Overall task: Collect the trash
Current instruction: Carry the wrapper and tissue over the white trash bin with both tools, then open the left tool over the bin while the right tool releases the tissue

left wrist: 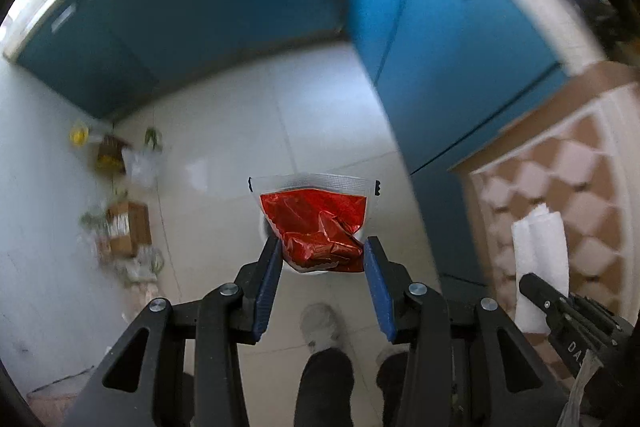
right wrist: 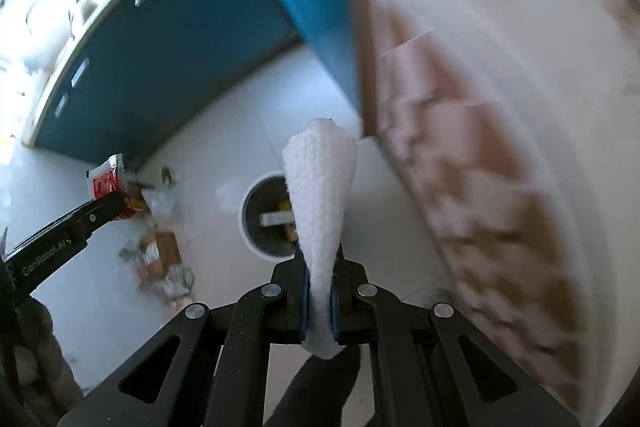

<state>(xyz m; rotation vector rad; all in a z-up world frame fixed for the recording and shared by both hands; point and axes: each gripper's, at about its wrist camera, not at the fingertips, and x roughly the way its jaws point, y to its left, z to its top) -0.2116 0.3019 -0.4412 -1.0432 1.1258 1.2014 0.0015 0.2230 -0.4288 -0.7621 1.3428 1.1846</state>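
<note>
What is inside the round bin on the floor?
Inside the bin, a white strip and some yellow-orange scraps are visible. The tissue held by the right gripper covers its right part, so anything there is hidden.

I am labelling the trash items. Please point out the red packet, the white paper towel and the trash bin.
red packet [left wrist: 316, 227]: left wrist view, crumpled red foil.
white paper towel [right wrist: 320, 187]: right wrist view, middle of the roll.
trash bin [right wrist: 248, 227]: right wrist view, left rim.
</note>
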